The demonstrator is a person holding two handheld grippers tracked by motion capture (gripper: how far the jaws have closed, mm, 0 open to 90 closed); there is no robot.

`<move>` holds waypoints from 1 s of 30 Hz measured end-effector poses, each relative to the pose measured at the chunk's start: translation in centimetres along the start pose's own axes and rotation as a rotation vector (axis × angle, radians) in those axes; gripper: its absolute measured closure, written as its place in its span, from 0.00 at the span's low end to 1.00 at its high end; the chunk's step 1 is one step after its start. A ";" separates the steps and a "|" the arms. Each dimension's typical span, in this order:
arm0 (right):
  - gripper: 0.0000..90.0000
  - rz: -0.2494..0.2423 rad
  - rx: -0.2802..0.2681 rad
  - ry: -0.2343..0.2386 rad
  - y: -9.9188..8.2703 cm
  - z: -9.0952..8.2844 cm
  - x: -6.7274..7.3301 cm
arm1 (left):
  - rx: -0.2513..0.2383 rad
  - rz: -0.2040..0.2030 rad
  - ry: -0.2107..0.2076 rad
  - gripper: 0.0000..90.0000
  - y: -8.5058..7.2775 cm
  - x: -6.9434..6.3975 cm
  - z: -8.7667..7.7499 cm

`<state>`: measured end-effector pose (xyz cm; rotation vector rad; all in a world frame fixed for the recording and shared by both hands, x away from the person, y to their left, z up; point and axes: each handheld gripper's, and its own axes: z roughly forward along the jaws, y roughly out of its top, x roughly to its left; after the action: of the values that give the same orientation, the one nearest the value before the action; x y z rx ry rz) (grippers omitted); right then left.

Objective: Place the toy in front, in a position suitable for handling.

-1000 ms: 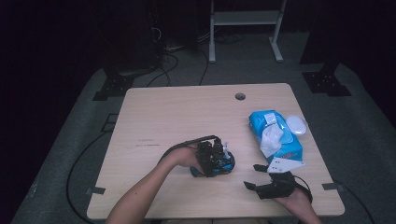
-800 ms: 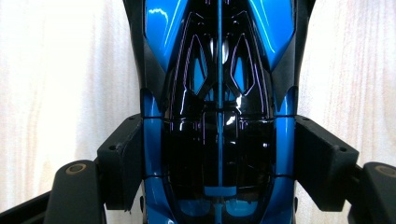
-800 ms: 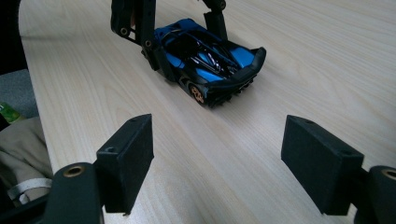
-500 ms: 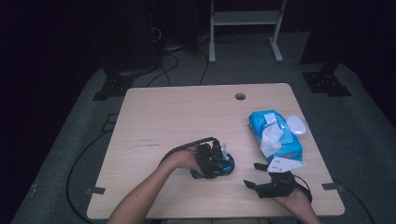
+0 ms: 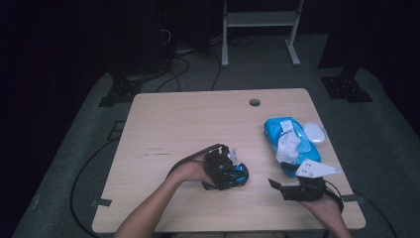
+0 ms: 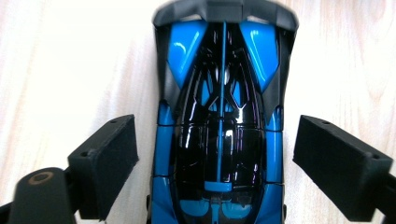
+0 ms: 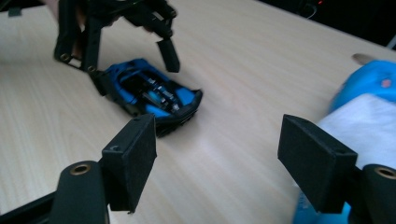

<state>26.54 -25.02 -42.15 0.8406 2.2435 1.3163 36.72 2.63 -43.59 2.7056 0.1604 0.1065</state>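
My left gripper sits over the blue and black toy car on the near middle of the table. Its jaws have just been opening, and in the left gripper view they now stand wide on either side of the car, with bare wood showing in the gap on each flank, so the pads no longer press on it. The car rests on the tabletop on its own, nose pointing away from my camera. Compared with a moment ago the car lies in much the same spot, so I read this as a release: it has been set down and let go rather than dropped or knocked. A small white scrap lies just beyond the gripper; I cannot tell what it is.

Further right, my right gripper hovers near the front edge with its jaws apart and nothing between them. From its camera I see the car ahead with the left gripper's fingers above it. At the far right lies the blue wipes pack, a sheet sticking out of it and its white lid flipped open. I judge that pulling a wipe comes next.
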 end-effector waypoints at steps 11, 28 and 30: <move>0.21 0.062 0.073 -0.049 1.2 -0.5 -3.7 | -0.251 -0.100 0.081 0.11 -2.4 -0.1 -3.0; 0.19 0.058 0.092 -0.144 3.2 -0.1 -8.1 | -0.443 -0.220 0.204 0.10 -7.9 -0.6 -5.8; 0.19 0.056 0.104 -0.153 3.2 0.2 -8.5 | -0.457 -0.225 0.210 0.10 -8.3 -0.7 -5.7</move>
<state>33.86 -29.47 -39.07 1.0116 2.1979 1.1264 34.65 12.36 -41.91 2.2007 0.4441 0.3188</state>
